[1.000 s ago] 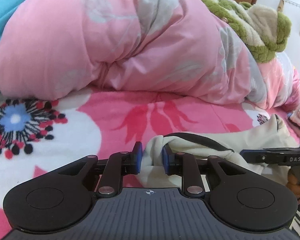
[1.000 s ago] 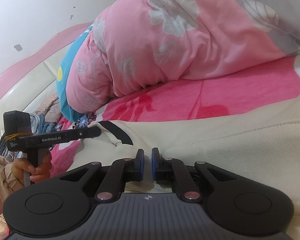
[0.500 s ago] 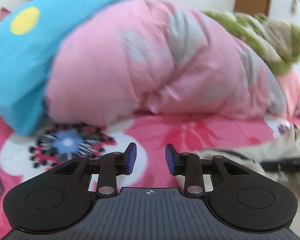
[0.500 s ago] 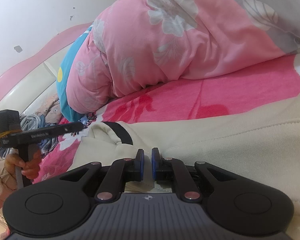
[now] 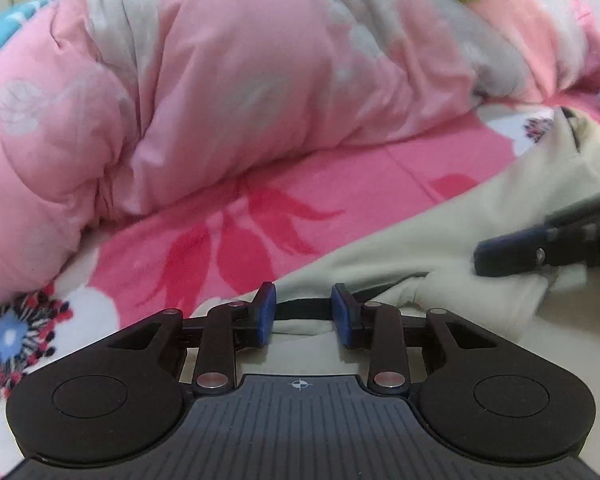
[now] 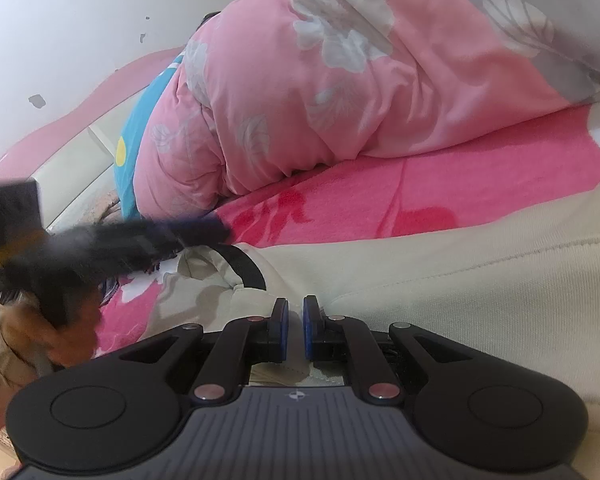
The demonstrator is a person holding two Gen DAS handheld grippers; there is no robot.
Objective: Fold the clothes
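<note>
Your two wrist cameras look low and close across the bed (image 5: 380,168); both share the pink duvet (image 6: 340,100).

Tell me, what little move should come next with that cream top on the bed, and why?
Probably close the left hand-held gripper on the black-trimmed edge of the cream top. Its jaws have just been opening and now stand apart, with the trim lying between them but not pinched. The right hand-held gripper looks nearly shut low against the fabric, so a second hold seems needed to lift and fold it over the floral bedsheet.

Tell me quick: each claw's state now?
Left claw: open, just been opening, cream garment between the pads, not pinched.
Right claw: shut on the cream garment.
</note>
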